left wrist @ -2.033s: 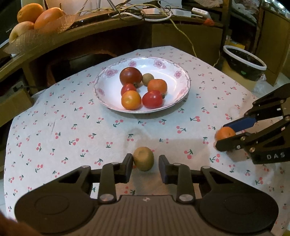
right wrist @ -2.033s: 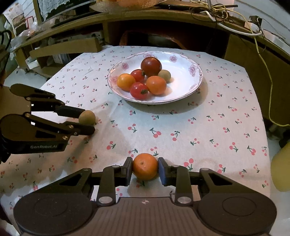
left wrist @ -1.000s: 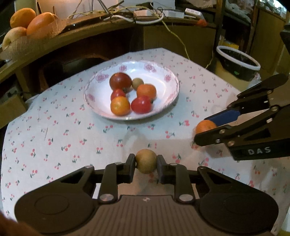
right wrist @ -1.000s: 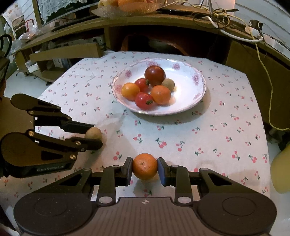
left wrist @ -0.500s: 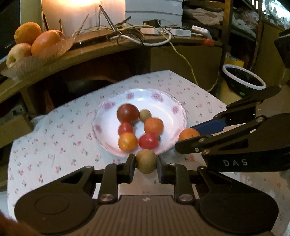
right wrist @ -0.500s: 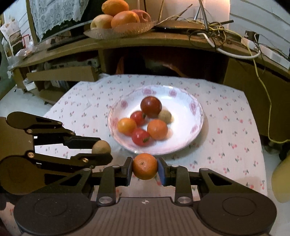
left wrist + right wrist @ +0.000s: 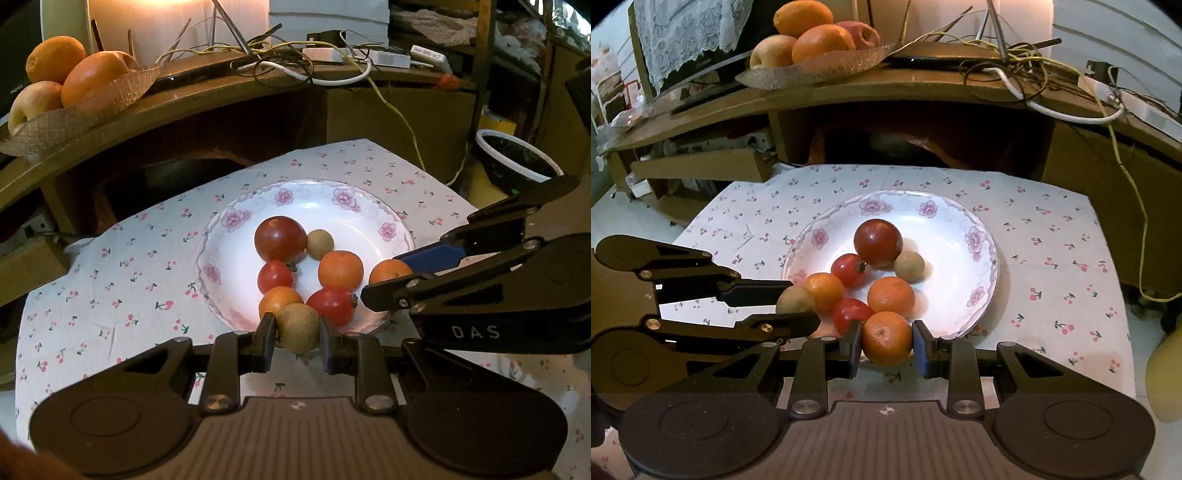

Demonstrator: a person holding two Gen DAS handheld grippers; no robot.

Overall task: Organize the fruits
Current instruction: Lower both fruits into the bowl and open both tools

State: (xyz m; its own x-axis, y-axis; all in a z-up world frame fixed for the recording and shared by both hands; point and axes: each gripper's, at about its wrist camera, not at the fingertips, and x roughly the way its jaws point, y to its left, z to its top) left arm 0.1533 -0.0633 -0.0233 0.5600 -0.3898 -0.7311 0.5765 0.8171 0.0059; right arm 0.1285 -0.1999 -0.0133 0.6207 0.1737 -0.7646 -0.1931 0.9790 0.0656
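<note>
Since two seconds earlier I had lifted both fruits off the cherry-print cloth [image 7: 110, 295] toward the plate [image 7: 314, 192]. My left gripper [image 7: 297, 338], tilted downward, clenched the brown fruit [image 7: 297, 326] over the plate's near rim, hiding part of it. My right gripper [image 7: 886, 349], likewise tilted, clenched the orange [image 7: 886, 343] there.

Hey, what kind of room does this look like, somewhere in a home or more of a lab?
Most likely a lived-in room at home: a cherry-print tablecloth under a floral plate of fruit, a wooden shelf strewn with tangled cables, and a glass fruit dish on it.
</note>
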